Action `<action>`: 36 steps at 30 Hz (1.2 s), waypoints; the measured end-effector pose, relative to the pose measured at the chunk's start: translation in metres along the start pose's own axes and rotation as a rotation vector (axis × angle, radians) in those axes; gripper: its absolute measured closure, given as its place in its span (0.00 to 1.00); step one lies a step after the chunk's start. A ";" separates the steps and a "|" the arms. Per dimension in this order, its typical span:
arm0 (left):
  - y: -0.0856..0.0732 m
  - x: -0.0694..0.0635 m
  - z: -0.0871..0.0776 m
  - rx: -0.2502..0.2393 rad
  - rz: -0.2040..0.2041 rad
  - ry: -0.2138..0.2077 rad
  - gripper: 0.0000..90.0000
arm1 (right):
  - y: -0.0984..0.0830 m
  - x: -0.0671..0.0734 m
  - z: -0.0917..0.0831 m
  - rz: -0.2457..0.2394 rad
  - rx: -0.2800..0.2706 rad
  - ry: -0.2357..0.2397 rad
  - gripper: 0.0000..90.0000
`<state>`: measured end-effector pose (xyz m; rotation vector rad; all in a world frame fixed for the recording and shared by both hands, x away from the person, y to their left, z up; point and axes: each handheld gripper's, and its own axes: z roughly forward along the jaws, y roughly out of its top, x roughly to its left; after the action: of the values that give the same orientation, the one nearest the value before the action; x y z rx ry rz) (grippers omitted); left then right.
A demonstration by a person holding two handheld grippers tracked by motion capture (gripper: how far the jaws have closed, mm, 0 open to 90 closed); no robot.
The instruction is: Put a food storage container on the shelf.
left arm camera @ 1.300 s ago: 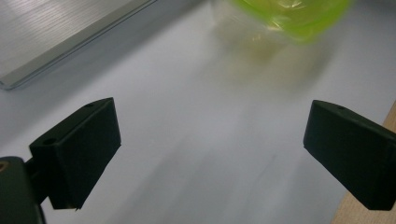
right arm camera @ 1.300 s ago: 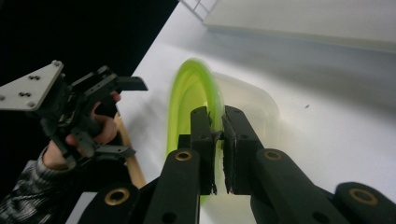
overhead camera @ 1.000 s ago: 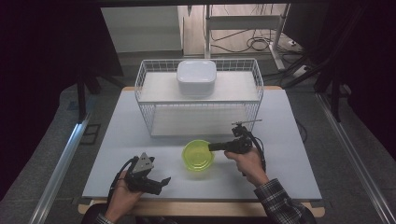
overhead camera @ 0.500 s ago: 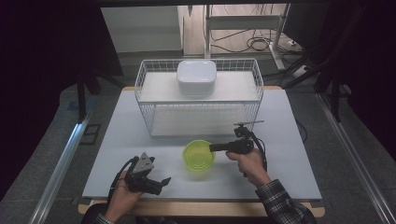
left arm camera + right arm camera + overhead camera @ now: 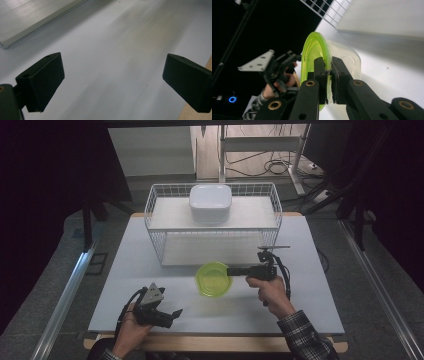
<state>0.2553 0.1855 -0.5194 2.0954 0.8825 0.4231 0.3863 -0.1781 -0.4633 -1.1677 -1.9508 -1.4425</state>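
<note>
High view: we find the right gripper (image 5: pixel 231 270) clamped on the right edge of a green bowl (image 5: pixel 213 279), which sits on the white table (image 5: pixel 125 270) just in front of the wire basket (image 5: pixel 155 220). The bowl is round, its mouth facing up. The gripper lies level and points left; the right hand (image 5: pixel 267 290) holds it from below, the plaid sleeve (image 5: pixel 305 337) running in from the near edge. A white container (image 5: pixel 210 202) rests on the basket's upper shelf. The left gripper (image 5: pixel 172 316) lies low near the front left of the table, well apart from the bowl, pointing right, with the left hand (image 5: pixel 132 327) behind it.

Left gripper view: we note the jaws spread wide with nothing between them, bare table beneath.

Right gripper view: the jaws are pinched together on the bowl's (image 5: pixel 313 55) rim. The camera is rolled, so the bowl appears on edge. The left gripper (image 5: pixel 287 62) and hand (image 5: pixel 284 83) show beyond.
</note>
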 end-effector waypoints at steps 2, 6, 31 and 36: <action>0.000 0.000 -0.001 -0.009 -0.007 0.001 0.04 | 0.004 0.006 -0.004 0.003 -0.013 0.007 0.93; 0.000 0.001 -0.002 -0.022 -0.016 0.002 0.04 | 0.013 0.017 -0.013 0.005 -0.040 0.035 0.93; 0.000 0.002 -0.001 -0.016 -0.006 -0.002 0.04 | 0.085 0.078 -0.049 -0.048 -0.191 0.077 0.93; 0.000 0.001 -0.001 -0.020 -0.011 -0.006 0.04 | 0.103 0.094 -0.050 -0.067 -0.209 0.066 0.93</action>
<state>0.2558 0.1867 -0.5189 2.0715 0.8833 0.4181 0.4139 -0.1806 -0.3180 -1.1346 -1.8452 -1.7326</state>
